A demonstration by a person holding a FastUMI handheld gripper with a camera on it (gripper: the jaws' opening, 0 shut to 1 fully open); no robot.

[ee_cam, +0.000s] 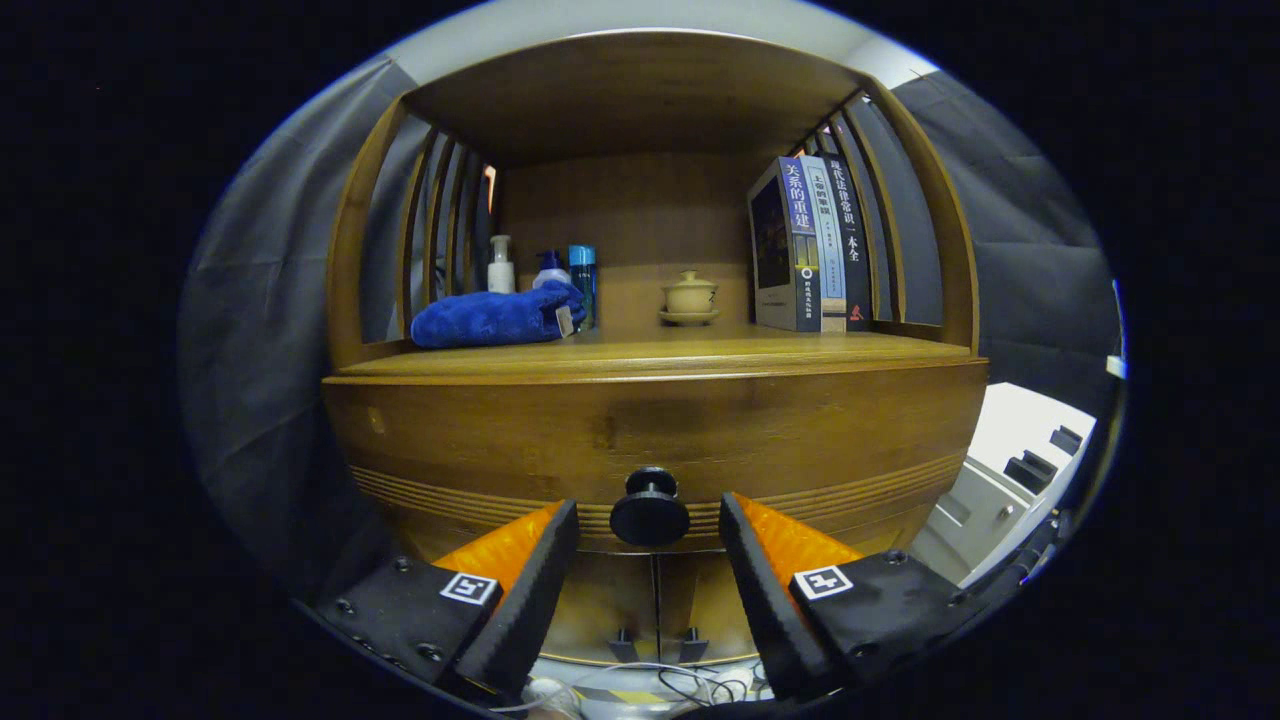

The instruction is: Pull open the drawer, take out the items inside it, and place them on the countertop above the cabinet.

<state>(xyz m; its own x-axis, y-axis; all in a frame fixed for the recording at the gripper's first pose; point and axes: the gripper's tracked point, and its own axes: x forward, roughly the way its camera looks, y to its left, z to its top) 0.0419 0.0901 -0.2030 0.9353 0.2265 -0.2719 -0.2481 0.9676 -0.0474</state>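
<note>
A wooden cabinet faces me, its drawer front (650, 430) closed beneath the countertop (650, 355). A round black knob (650, 512) sticks out from the lower middle of the drawer front. My gripper (650, 530) is open, its two black pads with orange backs standing either side of the knob with a gap on each side. The left finger (545, 560) and right finger (750, 560) do not touch the knob. The drawer's contents are hidden.
On the countertop lie a folded blue towel (495, 318), three bottles (545, 270) behind it, a small lidded tea bowl (690, 297) in the middle and upright books (810, 245) at the right. A white unit (1010, 470) stands right of the cabinet. Cables (690, 685) lie below.
</note>
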